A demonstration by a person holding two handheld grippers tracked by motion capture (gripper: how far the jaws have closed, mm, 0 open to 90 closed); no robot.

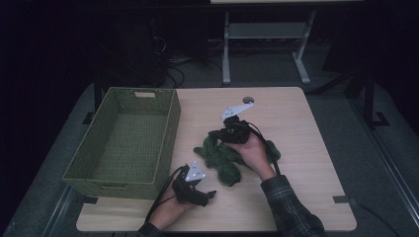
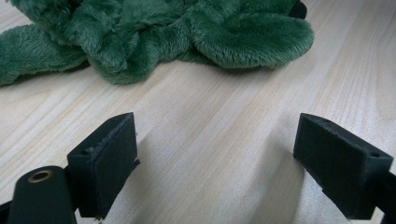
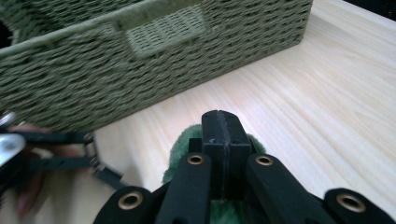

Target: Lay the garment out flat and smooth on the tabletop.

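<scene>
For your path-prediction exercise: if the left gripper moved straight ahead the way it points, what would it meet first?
Probably the fuzzy green plush toy; bare light wooden table lies between it and the open left gripper.

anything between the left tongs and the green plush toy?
Nothing: the left gripper view shows bare wooden table between the open left tongs and the green plush toy. The high view shows the same gap.

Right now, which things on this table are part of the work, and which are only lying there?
Part of the work:
- fluffy green plush toy, under the shut right gripper
- green woven basket, beside it
- left gripper, open, resting apart

Only lying there:
- small round dark disc near the table's far edge
</scene>
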